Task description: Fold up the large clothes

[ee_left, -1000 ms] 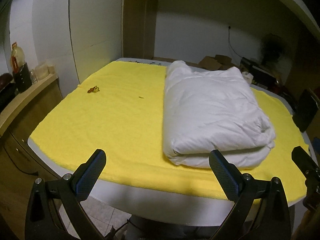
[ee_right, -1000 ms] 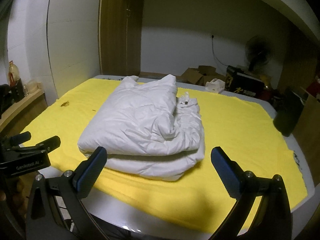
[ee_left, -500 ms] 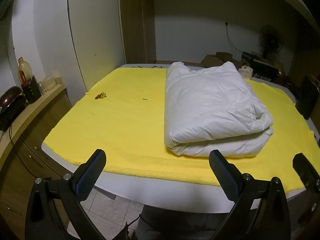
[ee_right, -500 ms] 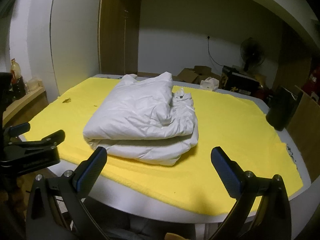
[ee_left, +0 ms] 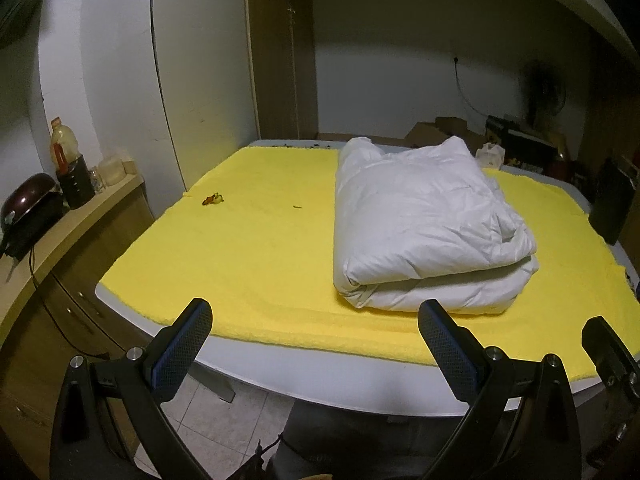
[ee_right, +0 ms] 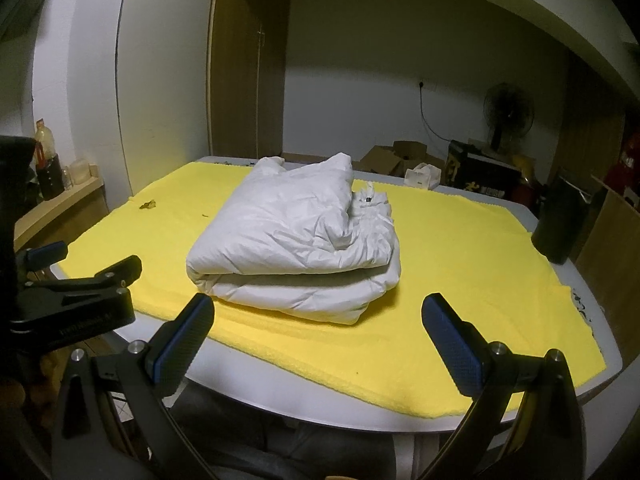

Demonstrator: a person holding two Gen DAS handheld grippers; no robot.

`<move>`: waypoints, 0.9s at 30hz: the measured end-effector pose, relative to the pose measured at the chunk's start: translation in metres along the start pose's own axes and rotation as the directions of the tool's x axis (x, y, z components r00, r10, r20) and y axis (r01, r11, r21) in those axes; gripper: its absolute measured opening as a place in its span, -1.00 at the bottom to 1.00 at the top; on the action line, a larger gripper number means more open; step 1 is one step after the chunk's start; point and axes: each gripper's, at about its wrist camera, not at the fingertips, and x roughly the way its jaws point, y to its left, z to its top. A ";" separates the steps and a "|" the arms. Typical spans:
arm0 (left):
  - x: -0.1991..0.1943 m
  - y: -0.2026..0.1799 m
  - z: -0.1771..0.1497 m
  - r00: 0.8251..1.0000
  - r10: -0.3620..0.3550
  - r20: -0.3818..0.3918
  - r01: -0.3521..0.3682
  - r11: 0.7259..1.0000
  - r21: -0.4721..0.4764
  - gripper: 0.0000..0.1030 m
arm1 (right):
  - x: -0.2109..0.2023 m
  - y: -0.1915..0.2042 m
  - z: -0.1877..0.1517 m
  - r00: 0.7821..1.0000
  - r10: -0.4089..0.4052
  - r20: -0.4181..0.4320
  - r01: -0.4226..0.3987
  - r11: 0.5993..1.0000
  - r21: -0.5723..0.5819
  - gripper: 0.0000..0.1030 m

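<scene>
Basically a white puffy jacket (ee_right: 294, 240), down-type, sits folded into a thick two-layer bundle on the yellow cloth (ee_right: 460, 264) covering the bench (ee_right: 532, 412). Probably light for its bulk, soft and springy; the shell looks smooth and likely slippery, so layers may slide or puff back open. Collar or snap area is bunched on the top layer, on the side toward the right fingers' line. Best hold, as a guess: pinch through both layers at the near folded edge or a near corner, deep enough to catch fabric and not just air-filled quilting; a shallow pinch would likely slip off.

Fold looks done or nearly done, maybe only a tidy-up of that bunched side left.

Right gripper (ee_right: 318, 338) is spread wide, holding nothing, held off the near bench edge; the bundle lies ahead of and between its fingers (ee_right: 182, 344), apart from them. Left gripper (ee_left: 316, 344) is also spread wide and empty, off the near edge; the bundle is ahead and toward its right-hand finger (ee_left: 448, 348), not touching. Both point roughly level toward the far wall.

Small brownish scrap (ee_left: 212, 199) lies on the cloth well ahead of the left fingers. Black speaker-like box (ee_right: 560, 226) stands at the bench's far right edge; side counter with bottles (ee_left: 72, 178) lies off past the left fingers
</scene>
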 end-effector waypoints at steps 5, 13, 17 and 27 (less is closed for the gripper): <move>-0.002 -0.004 -0.001 1.000 -0.019 -0.004 0.019 0.999 0.027 0.99 | -0.004 0.003 0.000 1.000 0.000 0.006 0.000 1.000 -0.012 1.00; -0.004 -0.006 -0.001 1.000 -0.023 -0.012 0.023 0.999 0.034 0.99 | -0.007 0.006 0.001 1.000 0.002 0.019 -0.002 1.000 -0.023 1.00; -0.003 -0.005 -0.001 1.000 -0.019 -0.020 0.020 0.999 0.029 0.99 | -0.007 0.007 0.001 1.000 -0.001 0.021 0.001 1.000 -0.024 1.00; -0.001 -0.004 -0.002 0.999 -0.021 -0.027 0.022 0.999 0.032 0.99 | -0.006 0.007 0.001 1.000 0.000 0.016 0.001 1.000 -0.022 1.00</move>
